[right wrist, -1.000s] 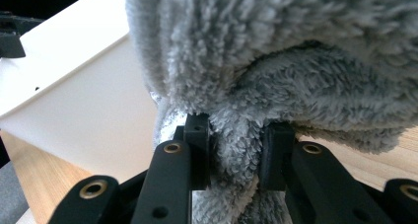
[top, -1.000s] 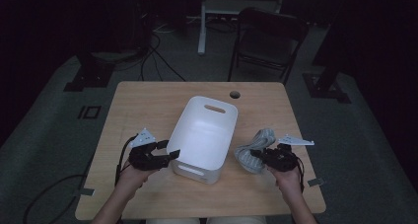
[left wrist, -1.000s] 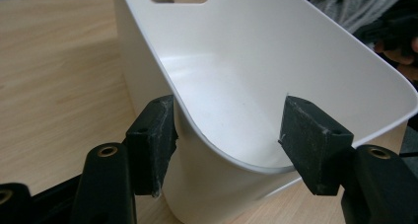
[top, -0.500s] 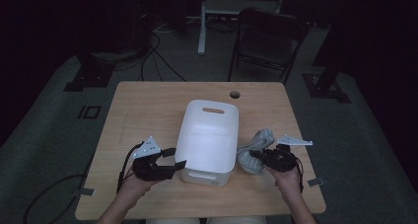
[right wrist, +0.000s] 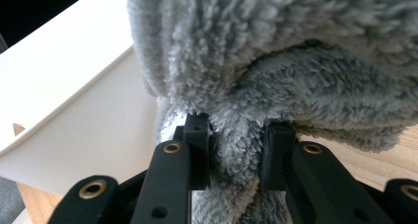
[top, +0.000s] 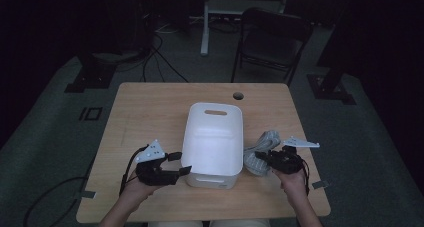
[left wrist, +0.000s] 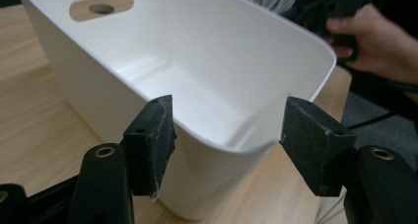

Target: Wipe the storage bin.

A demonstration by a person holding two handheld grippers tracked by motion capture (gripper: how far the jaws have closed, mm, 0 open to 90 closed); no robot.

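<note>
Beside right gripper [top: 260,156], white bin [top: 214,137] points lengthwise away.

A: Where does the bin [top: 214,137] sit?
B: Mid-counter [top: 145,107], towel [top: 260,154] touching its right side.
A: Claws?
B: Left claw [top: 181,163] at the bin's near-left corner; right claw [top: 261,157] on the towel. Chair [top: 272,42] behind the counter.

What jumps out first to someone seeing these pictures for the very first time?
A white bin stands empty in the middle of the wooden table. To its right the right gripper pinches a fluffy grey towel. On the bin's other side the left gripper has its open jaws either side of the bin's near corner.
</note>
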